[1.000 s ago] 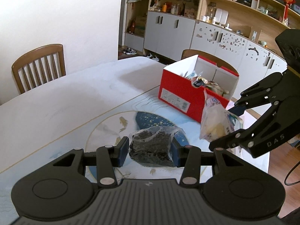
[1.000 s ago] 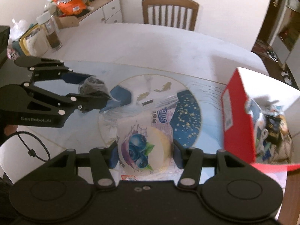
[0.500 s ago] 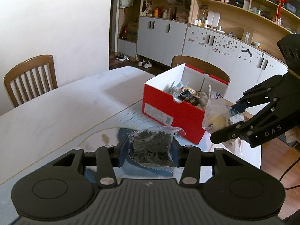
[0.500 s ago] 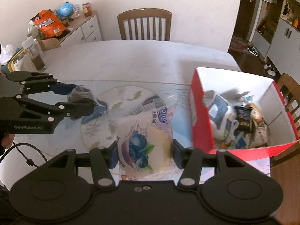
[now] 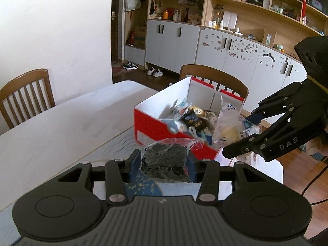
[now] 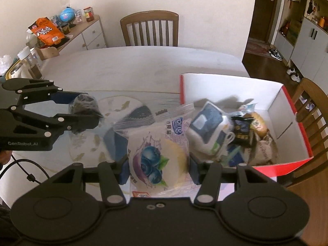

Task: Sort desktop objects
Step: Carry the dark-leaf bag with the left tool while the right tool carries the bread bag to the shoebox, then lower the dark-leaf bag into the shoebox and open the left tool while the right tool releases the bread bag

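My left gripper [image 5: 165, 164] is shut on a clear bag of dark dried leaves [image 5: 167, 160] and holds it above the table, short of the red box [image 5: 151, 129]. It also shows in the right wrist view [image 6: 82, 112]. My right gripper [image 6: 158, 166] is shut on a blueberry pastry packet [image 6: 157, 160] and holds it over the near left corner of the red box [image 6: 287, 164]. The packet shows in the left wrist view [image 5: 227, 129] at the box's near right corner. The box, white inside, holds several snack packets [image 6: 225, 131].
A white table [image 5: 61, 131] carries a round blue and cream placemat [image 6: 123, 123] under glass. Wooden chairs [image 5: 26, 94] stand at the table's sides, one [image 5: 215, 78] behind the box. A sideboard [image 6: 82, 34] with snacks and jars stands by the wall.
Both grippers have risen and moved toward the red box with their bags. The right gripper's packet now hangs over the box's corner; the box interior has come into full view.
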### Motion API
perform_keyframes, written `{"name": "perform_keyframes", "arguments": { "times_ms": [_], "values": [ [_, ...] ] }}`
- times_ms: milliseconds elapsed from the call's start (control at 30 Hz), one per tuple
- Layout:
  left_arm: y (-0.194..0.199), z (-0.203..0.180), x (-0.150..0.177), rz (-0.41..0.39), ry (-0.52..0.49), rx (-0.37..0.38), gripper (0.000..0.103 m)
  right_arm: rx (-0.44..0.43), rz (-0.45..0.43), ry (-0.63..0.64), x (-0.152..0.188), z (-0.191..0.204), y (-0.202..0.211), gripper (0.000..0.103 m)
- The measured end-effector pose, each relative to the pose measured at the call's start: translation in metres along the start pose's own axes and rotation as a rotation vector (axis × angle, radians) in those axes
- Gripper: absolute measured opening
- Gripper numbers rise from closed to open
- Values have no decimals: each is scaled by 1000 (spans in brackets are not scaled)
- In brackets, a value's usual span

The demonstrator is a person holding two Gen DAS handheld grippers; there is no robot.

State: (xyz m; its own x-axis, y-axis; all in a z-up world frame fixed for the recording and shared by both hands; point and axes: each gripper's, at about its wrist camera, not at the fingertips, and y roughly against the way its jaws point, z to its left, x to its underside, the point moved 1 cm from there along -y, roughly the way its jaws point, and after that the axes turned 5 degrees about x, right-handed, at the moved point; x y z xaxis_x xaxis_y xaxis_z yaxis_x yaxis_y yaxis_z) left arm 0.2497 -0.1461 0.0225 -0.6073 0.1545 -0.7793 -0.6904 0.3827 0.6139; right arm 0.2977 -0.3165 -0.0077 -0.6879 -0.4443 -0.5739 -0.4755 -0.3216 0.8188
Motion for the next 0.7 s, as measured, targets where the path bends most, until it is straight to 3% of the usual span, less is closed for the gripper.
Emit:
{"name": "perform_keyframes", "arguments": {
  "times_ms": [700],
  "values": [
    [-95, -63, -51, 42, -27, 20, 45, 55, 20, 6, -7, -124, -14, 55]
  ]
}}
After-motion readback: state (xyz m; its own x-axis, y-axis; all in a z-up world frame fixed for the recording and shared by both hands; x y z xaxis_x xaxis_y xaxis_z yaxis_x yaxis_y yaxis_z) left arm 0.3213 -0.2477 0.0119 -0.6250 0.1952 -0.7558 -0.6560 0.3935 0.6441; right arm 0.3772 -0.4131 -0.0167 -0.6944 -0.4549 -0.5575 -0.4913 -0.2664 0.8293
